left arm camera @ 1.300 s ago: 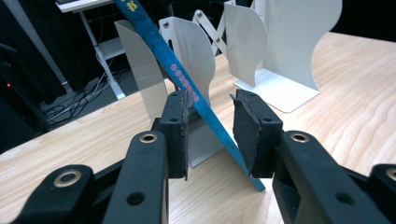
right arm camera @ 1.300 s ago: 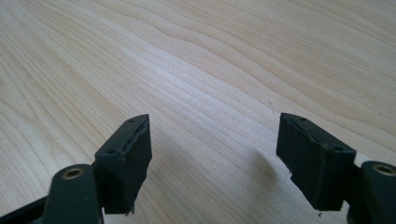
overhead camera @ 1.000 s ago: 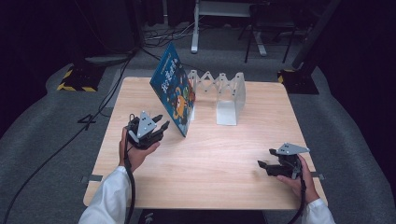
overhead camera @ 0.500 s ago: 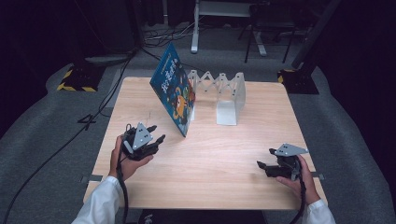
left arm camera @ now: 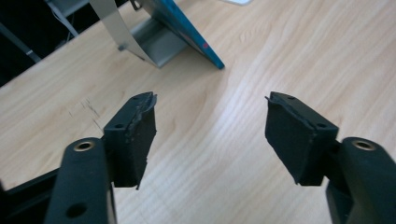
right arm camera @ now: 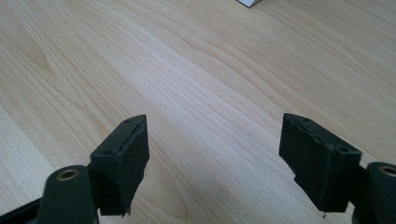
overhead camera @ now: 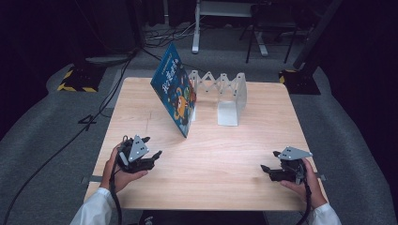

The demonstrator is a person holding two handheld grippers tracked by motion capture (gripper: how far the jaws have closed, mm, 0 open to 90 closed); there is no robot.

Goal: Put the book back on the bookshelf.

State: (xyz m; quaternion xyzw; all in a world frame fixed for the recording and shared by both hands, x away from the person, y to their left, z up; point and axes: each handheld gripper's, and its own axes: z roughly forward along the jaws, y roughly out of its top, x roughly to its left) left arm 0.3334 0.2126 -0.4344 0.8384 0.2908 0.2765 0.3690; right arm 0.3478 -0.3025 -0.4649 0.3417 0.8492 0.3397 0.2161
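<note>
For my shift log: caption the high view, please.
Blue book leans on white rack; both open grippers, left and right, rest apart.

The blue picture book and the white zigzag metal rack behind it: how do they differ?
The blue picture book is colourful and stands tilted, leaning back; the white zigzag metal rack is plain and stands upright. The book is one flat panel; the rack is folded into several dividers. Both stand at the far side of the wooden table.
</note>
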